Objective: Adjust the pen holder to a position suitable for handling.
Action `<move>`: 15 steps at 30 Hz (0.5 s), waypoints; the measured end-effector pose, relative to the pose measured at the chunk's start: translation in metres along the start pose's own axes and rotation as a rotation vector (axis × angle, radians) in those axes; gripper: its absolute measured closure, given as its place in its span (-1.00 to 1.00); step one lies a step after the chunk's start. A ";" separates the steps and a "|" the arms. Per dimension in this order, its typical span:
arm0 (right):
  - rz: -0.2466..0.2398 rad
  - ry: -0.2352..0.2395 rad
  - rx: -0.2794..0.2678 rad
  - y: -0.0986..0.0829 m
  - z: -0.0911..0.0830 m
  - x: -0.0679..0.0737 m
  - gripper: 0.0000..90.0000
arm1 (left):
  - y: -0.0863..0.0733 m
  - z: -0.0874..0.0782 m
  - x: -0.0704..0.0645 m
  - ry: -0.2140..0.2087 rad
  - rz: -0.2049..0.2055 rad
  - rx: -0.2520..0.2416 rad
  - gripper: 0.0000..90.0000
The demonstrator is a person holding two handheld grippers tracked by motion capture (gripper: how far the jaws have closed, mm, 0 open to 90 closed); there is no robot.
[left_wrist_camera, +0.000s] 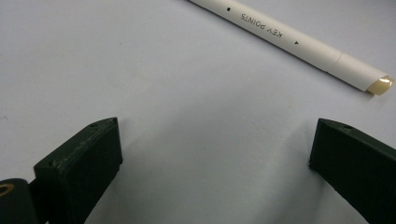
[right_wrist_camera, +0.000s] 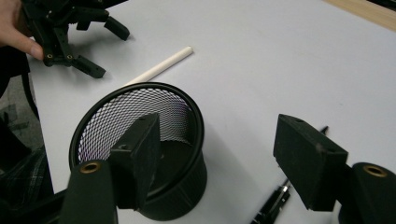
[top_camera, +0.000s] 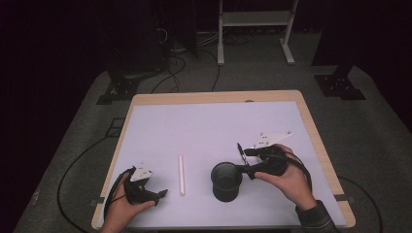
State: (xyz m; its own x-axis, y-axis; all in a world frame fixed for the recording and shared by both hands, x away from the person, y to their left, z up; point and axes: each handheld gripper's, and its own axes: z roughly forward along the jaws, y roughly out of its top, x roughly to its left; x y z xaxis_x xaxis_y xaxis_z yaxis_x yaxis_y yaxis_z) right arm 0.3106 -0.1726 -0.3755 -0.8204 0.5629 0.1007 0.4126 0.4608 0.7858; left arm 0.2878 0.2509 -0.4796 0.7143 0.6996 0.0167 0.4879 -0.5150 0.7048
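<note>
Your left gripper (top_camera: 163, 193) sits in the lower left of the high view, resting low over the pale table mat (top_camera: 214, 121), with its jaws spread wide and nothing between them. In the left gripper view those two black jaws stand far apart at the bottom corners, bare mat between them, and the white marker (left_wrist_camera: 299, 44) runs diagonally across the upper right of the frame, its printed "KEY POINTS" label upside down and its pale tip pointing to the right edge. In the high view that white marker (top_camera: 181, 174) lies flat and nearly upright in the frame, just right of your left gripper and not touching it. Your right gripper (top_camera: 241, 161) is in the lower right-centre of the high view, jaws released, close against the right side of the black mesh pen cup (top_camera: 226, 181). In the right gripper view the black mesh pen cup (right_wrist_camera: 140, 154) stands upright at lower left; one jaw hangs over its open mouth and the other stays outside its wall, neither squeezing it. A dark pen (right_wrist_camera: 273, 203) lies on the mat at the bottom of that frame.
</note>
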 end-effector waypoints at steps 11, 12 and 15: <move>0.020 -0.028 -0.013 -0.012 -0.018 -0.003 -0.40 | 0.000 0.000 0.000 0.000 -0.001 0.000 -0.97; 0.027 -0.032 -0.015 -0.014 -0.020 -0.003 -0.41 | 0.000 0.000 0.000 0.000 -0.001 0.000 -0.97; 0.034 -0.046 -0.024 -0.019 -0.027 -0.004 -0.40 | 0.000 0.000 0.000 0.000 0.000 0.000 -0.97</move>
State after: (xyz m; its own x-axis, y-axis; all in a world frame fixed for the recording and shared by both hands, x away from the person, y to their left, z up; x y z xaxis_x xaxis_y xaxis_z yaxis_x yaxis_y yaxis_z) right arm 0.2958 -0.2022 -0.3749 -0.7866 0.6093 0.1001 0.4301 0.4244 0.7968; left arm 0.2879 0.2509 -0.4796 0.7142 0.6998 0.0165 0.4882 -0.5149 0.7046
